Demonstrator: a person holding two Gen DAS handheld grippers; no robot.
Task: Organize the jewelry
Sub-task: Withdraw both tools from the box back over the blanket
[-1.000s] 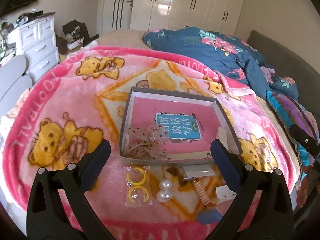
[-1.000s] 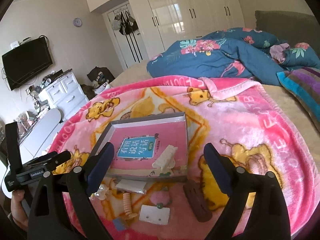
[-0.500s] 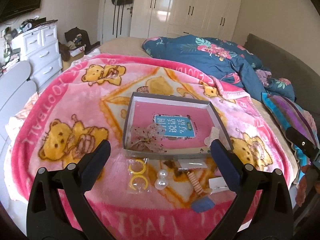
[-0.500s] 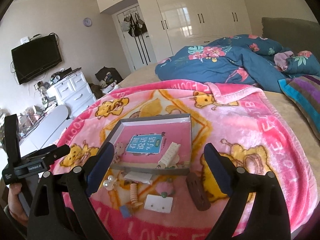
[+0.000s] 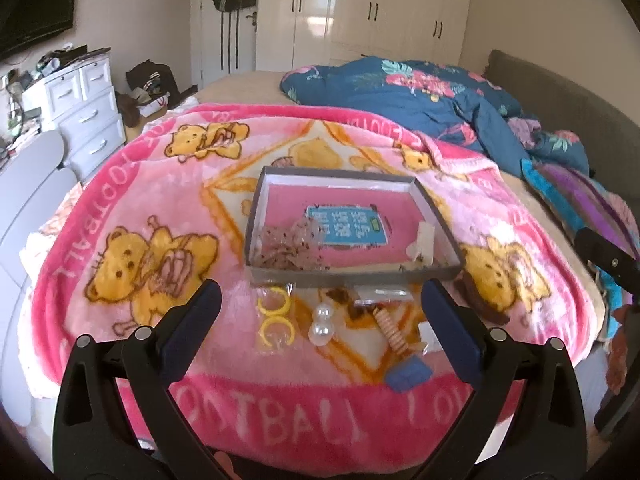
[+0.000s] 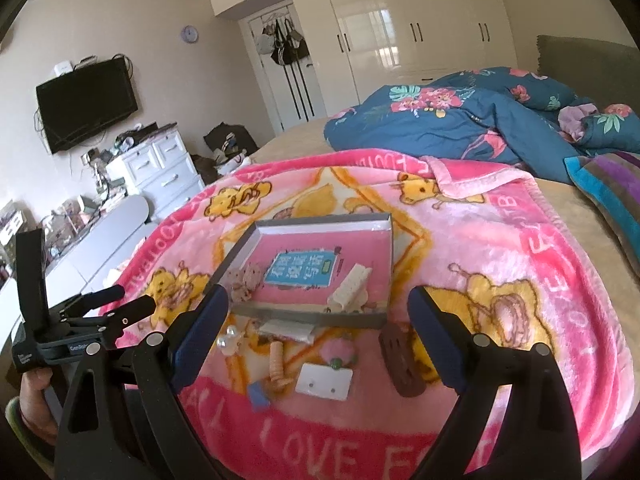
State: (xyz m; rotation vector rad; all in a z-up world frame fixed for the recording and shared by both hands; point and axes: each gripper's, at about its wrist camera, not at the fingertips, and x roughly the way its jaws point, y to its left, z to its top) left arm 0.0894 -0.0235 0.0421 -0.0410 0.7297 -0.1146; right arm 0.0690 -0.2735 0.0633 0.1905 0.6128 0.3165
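Note:
A grey shallow box (image 5: 256, 216) (image 6: 390, 248) lies on the pink bear blanket, holding a spotted clear bag (image 5: 288, 244) and a cream hair clip (image 5: 424, 240) (image 6: 352, 282). In front of it lie yellow rings in a bag (image 5: 274, 318), pearl pieces (image 5: 322, 324) (image 6: 229, 340), a beige coil (image 5: 392, 330) (image 6: 276, 364), a blue piece (image 5: 408, 374), a white card (image 6: 325, 381) and a brown clip (image 6: 402, 364). My left gripper (image 5: 320, 312) and right gripper (image 6: 318, 316) are open and empty, held back above the blanket's near edge.
A blue floral duvet (image 5: 420, 96) and striped pillow (image 6: 612, 196) lie behind and right. A white drawer unit (image 5: 80, 112) and a grey chair (image 5: 28, 184) stand left of the bed. Wardrobes (image 6: 400, 24) line the far wall.
Both grippers have pulled back and up from the box, so the blanket's near edge now shows. Both stay open and empty; the items have not moved.

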